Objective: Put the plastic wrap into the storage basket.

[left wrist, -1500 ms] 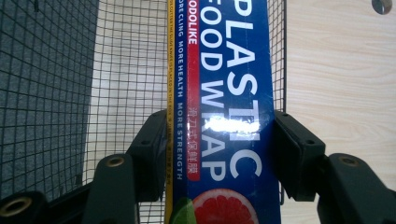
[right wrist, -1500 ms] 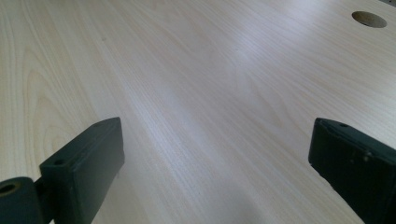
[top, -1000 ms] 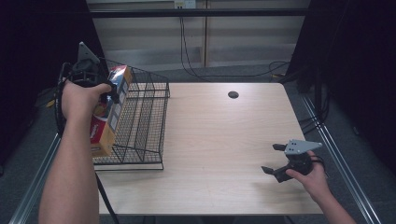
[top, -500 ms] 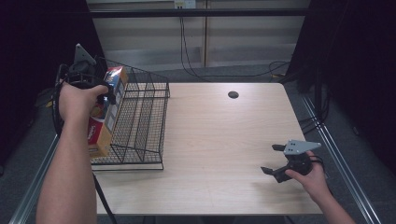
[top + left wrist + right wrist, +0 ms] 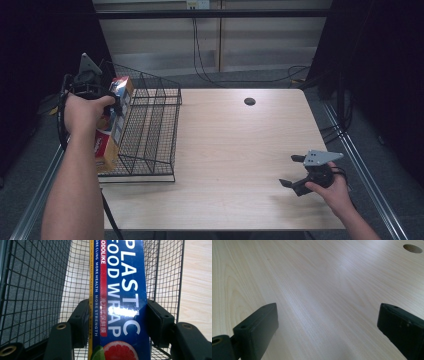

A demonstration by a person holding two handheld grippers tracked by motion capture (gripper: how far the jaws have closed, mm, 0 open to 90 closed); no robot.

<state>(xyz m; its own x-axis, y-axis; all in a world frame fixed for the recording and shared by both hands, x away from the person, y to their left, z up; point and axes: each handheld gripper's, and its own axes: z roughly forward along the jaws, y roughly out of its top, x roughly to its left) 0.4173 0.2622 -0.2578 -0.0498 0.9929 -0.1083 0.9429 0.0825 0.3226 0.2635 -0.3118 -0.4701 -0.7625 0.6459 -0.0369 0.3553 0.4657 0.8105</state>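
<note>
plastic wrap box (image 5: 121, 302) going into the wire rack (image 5: 150, 125)
my left gripper (image 5: 117, 317) clamps the box, held above the rack's left end, not yet set down; right gripper (image 5: 299, 172) rests agape, holding nothing, on the table (image 5: 235, 150)

A wooden table (image 5: 235, 150) has a round hole (image 5: 249, 101) near its far edge.

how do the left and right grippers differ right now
The left gripper is shut on the plastic wrap box; the right gripper is open with nothing between its jaws. The left is raised over the wire rack; the right sits low over the bare table. Both have black jaws.
</note>
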